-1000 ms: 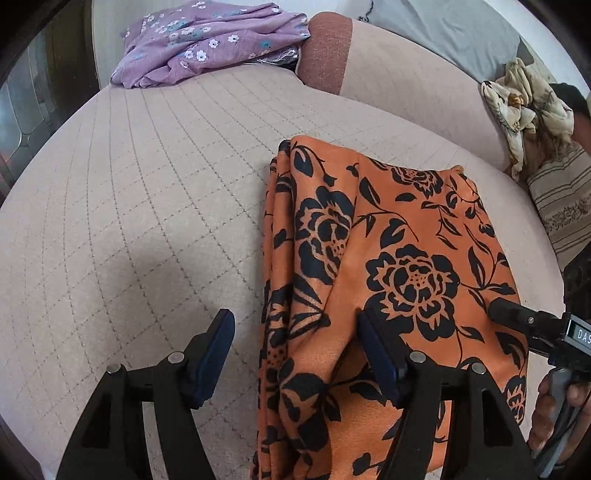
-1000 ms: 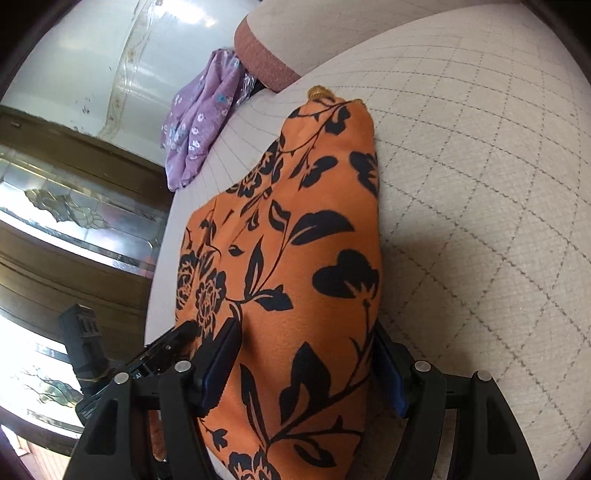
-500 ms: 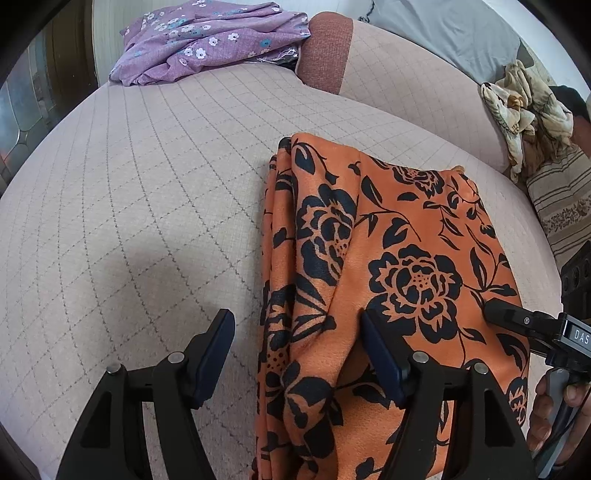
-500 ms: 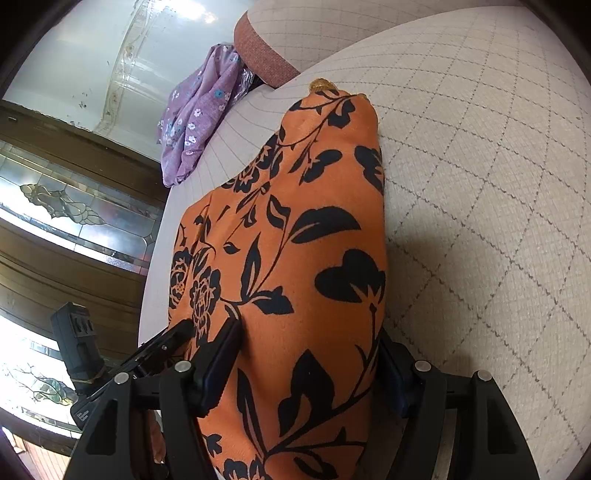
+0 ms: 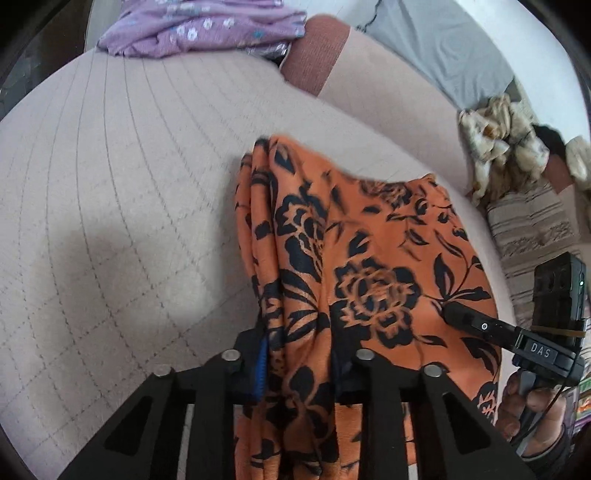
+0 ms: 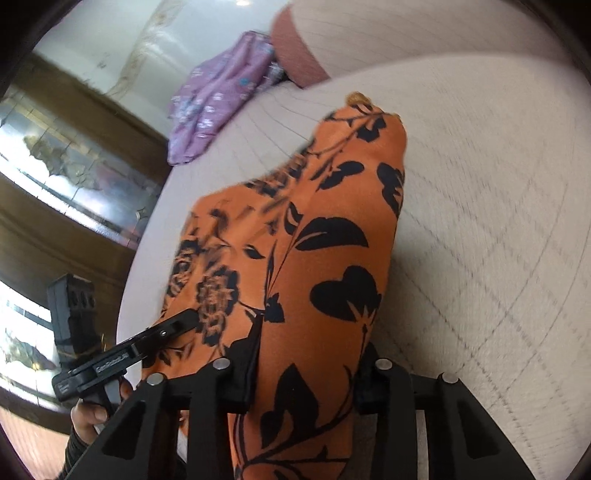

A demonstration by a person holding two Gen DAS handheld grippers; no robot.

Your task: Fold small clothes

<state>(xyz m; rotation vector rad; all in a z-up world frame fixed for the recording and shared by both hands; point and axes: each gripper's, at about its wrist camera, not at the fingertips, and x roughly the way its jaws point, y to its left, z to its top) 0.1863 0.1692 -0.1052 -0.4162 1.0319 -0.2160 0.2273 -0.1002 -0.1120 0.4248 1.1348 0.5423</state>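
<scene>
2 tools [image 5: 299, 363] [image 6: 304, 373] just closed, pinching orange garment [image 5: 369, 258] near edge.

The near end of the orange floral garment [image 5: 373, 266] ran off the bottom edge in both wrist views, so its hem went unseen. The left gripper [image 5: 299, 365] had its right pad buried in the folds. The garment's far corner [image 6: 362, 122] was smeared by motion blur. The purple floral cloth [image 5: 199, 29] was cut by the top edge. The person's hand [image 5: 532, 417] showed only partly, at the frame's rim.
</scene>
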